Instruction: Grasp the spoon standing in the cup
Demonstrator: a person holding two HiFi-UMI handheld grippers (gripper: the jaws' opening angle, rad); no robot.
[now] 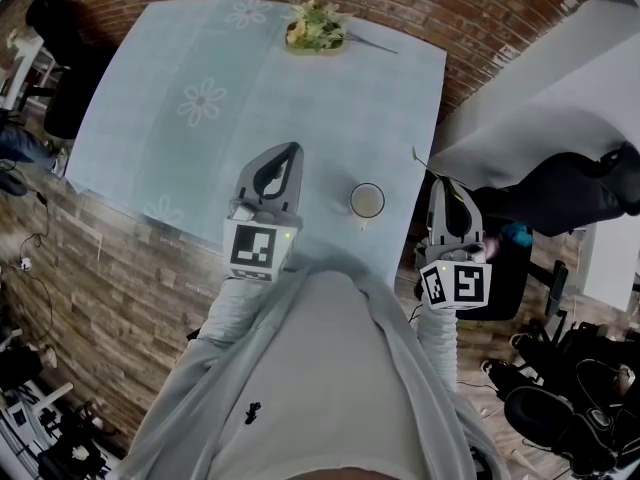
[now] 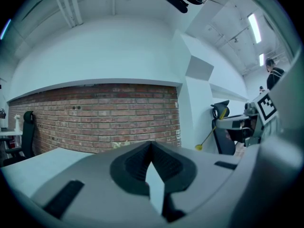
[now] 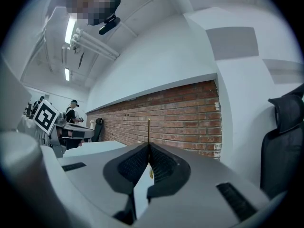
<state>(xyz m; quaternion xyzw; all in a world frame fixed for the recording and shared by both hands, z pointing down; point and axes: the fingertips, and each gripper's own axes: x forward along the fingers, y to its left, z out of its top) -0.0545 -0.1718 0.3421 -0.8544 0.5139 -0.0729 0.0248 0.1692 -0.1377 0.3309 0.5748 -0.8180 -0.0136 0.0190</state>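
A thin golden spoon (image 3: 148, 132) is pinched in my right gripper (image 3: 148, 147), its stem sticking out past the shut jaws. From above, this gripper (image 1: 441, 183) hangs just off the table's right edge, with the spoon tip (image 1: 417, 156) beyond it. The left gripper view shows the spoon (image 2: 209, 136) slanting out from it. A round cup (image 1: 367, 200) stands on the table (image 1: 150, 118) near the front right corner, between the two grippers, with nothing in it. My left gripper (image 1: 291, 150) hovers over the table left of the cup, shut and empty (image 2: 152, 146).
A flower arrangement (image 1: 315, 26) sits at the table's far edge. A dark office chair (image 1: 560, 193) stands right of the table, close to my right gripper. Brick-patterned floor surrounds the table, with chairs and cables at left (image 1: 40, 58).
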